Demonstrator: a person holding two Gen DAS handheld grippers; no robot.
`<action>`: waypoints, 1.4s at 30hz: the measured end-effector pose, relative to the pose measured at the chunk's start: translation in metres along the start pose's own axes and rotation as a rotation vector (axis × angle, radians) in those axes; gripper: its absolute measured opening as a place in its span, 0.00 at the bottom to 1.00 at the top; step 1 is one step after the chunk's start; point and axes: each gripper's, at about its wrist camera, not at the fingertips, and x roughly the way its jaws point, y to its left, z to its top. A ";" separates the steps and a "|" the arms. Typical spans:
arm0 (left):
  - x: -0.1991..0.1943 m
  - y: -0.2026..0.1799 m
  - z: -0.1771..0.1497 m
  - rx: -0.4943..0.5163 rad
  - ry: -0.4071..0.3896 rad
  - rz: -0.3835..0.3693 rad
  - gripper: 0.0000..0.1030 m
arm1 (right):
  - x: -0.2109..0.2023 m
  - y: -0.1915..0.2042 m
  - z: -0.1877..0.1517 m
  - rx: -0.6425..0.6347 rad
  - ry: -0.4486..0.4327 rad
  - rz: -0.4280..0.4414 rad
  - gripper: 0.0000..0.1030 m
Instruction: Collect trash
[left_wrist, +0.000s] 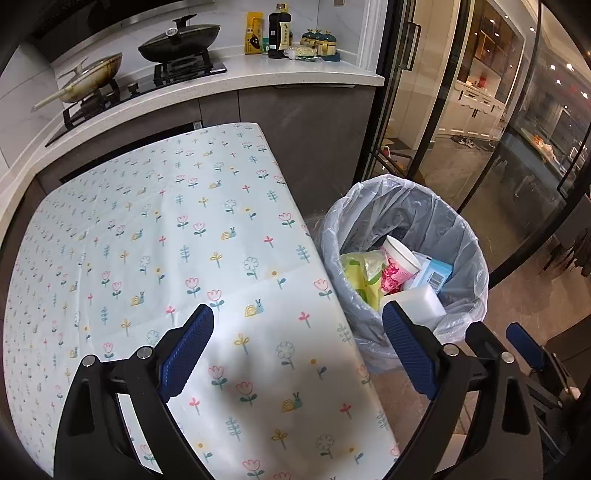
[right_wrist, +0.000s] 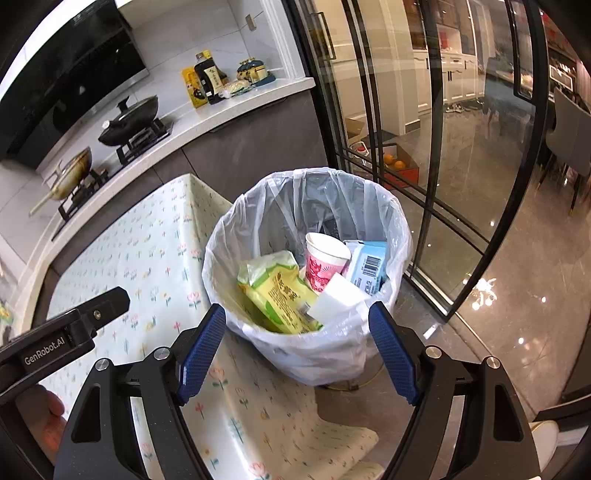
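Both the left gripper (left_wrist: 297, 350) and right gripper (right_wrist: 297, 349) hang released and empty, while the round bin lined with translucent plastic (right_wrist: 236, 229), holding a pink paper cup (right_wrist: 325, 264) and wrappers, sits mid-frame beside the floral-clothed desk (left_wrist: 166, 229).

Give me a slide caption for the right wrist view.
Open right claw above a lined trash bin holding a paper cup, yellow packet and blue carton.
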 end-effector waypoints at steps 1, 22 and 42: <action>-0.002 0.001 -0.003 0.003 -0.001 0.006 0.86 | -0.001 0.001 -0.002 -0.008 0.002 0.000 0.77; -0.031 0.016 -0.045 -0.013 -0.010 0.101 0.91 | -0.031 0.019 -0.033 -0.132 0.033 0.037 0.82; -0.049 0.018 -0.074 -0.029 -0.043 0.191 0.91 | -0.043 0.025 -0.043 -0.214 0.042 0.074 0.87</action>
